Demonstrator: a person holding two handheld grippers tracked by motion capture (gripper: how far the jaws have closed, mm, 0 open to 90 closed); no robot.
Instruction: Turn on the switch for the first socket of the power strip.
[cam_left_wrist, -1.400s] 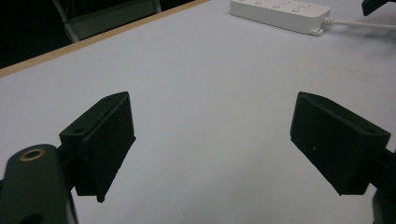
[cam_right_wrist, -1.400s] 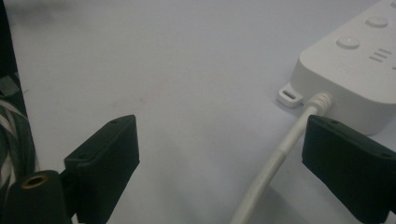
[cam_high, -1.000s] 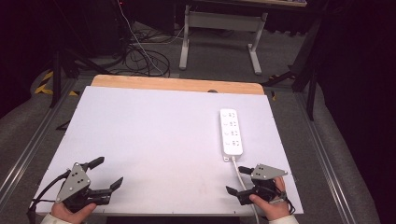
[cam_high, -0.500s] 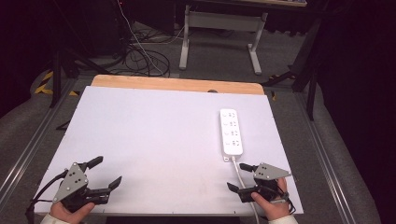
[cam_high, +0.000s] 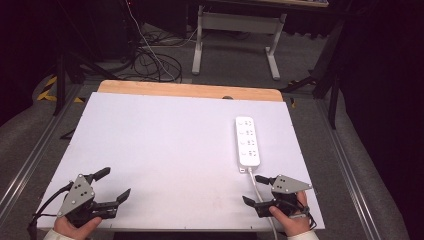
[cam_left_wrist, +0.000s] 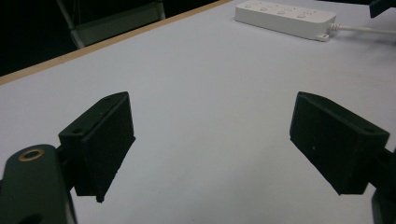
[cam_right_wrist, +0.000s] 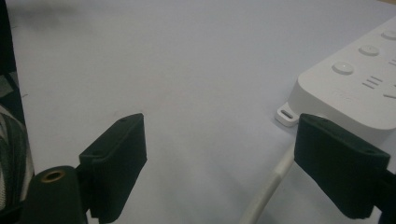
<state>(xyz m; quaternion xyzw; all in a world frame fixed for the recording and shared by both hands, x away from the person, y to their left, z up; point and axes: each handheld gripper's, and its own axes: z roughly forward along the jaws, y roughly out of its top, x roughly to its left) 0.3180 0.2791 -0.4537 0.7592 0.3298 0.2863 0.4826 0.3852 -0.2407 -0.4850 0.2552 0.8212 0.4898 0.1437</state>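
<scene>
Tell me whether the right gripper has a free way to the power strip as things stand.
Probably yes. The right gripper sits open just short of the power strip, bare table between them; only the strip's own cord runs under the jaws.

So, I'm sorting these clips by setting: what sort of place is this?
Probably a lab or workshop: a white tabletop with a white power strip, black cables tangled on grey floor, and a metal-legged workbench behind.

White board (cam_high: 165, 150) covers table; wooden edge strip (cam_high: 190, 91) along far side. White power strip (cam_high: 248, 141) lies flat on board's right half, its cord (cam_high: 260, 192) running toward near edge. Cables (cam_high: 155, 62) and desk frame (cam_high: 235, 30) on floor beyond.
</scene>
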